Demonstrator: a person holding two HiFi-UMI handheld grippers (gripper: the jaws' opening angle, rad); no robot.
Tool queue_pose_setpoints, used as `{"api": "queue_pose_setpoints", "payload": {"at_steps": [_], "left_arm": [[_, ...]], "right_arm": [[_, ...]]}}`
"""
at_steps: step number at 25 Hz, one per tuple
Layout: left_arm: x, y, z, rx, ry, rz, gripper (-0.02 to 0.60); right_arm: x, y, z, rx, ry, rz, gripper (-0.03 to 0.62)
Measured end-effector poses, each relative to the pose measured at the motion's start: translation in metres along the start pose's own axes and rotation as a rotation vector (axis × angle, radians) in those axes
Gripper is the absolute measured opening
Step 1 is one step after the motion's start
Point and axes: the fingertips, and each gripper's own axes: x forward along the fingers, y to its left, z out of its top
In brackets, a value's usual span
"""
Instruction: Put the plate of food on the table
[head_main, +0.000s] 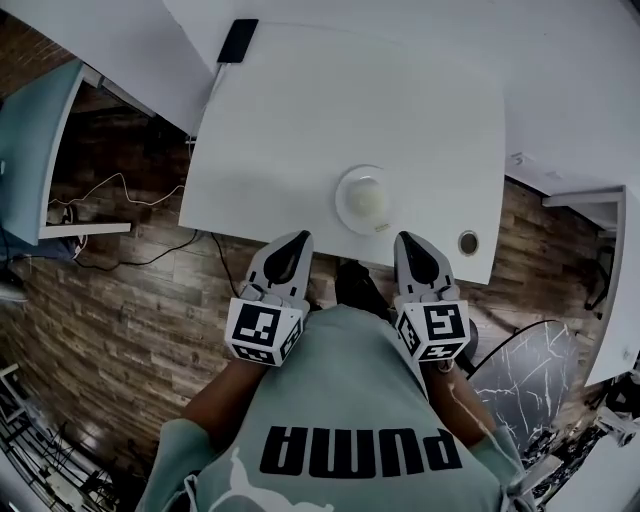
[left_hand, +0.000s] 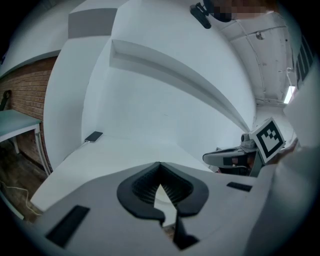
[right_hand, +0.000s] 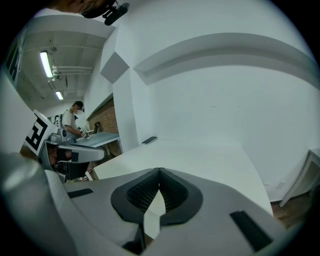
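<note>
1. Two grippers are held close to the body, just at the near edge of the table: the left gripper (head_main: 296, 240) and the right gripper (head_main: 411, 242). Each has its jaws pressed together at the tips, with nothing between them.
2. Between the two, a little further in, the plate (head_main: 341, 203) stands flat on the table (head_main: 300, 130), near its front edge. So the task looks already done, or it is not under way.
3. On the plate lies the food (head_main: 366, 197), a pale round mound; from this height I cannot say what it is.
4. Handling, as a judgement: the plate seems small, stiff and rather light, maybe breakable, and smooth at the rim. If it must be moved, take the rim from two opposite sides and keep it level, because the mound could roll or slide off.
5. Far at the back edge lies a phone (head_main: 238, 40), well apart from the plate.
</note>
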Motion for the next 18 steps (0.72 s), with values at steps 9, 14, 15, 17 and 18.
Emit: {"api": "queue_pose_setpoints", "payload": {"at_steps": [9, 14, 15, 17, 18], "left_arm": [[0.061, 0.004, -0.020, -0.127, 0.141, -0.003, 0.006], [0.082, 0.007, -0.035, -0.211, 0.199, 0.008, 0.006], [0.087, 0.007, -0.038, -0.231, 0.208, 0.007, 0.006], [0.095, 0.008, -0.044, -0.263, 0.225, 0.009, 0.007], [0.098, 0.009, -0.047, -0.274, 0.234, 0.013, 0.008]], "right_arm": [[0.042, -0.049, -0.011, 0.045, 0.074, 0.045, 0.008], [0.061, -0.067, -0.028, 0.081, 0.139, 0.078, 0.008], [0.064, -0.070, -0.032, 0.088, 0.155, 0.085, 0.008], [0.071, -0.077, -0.039, 0.101, 0.184, 0.097, 0.008], [0.073, -0.079, -0.043, 0.106, 0.196, 0.101, 0.008]]}}
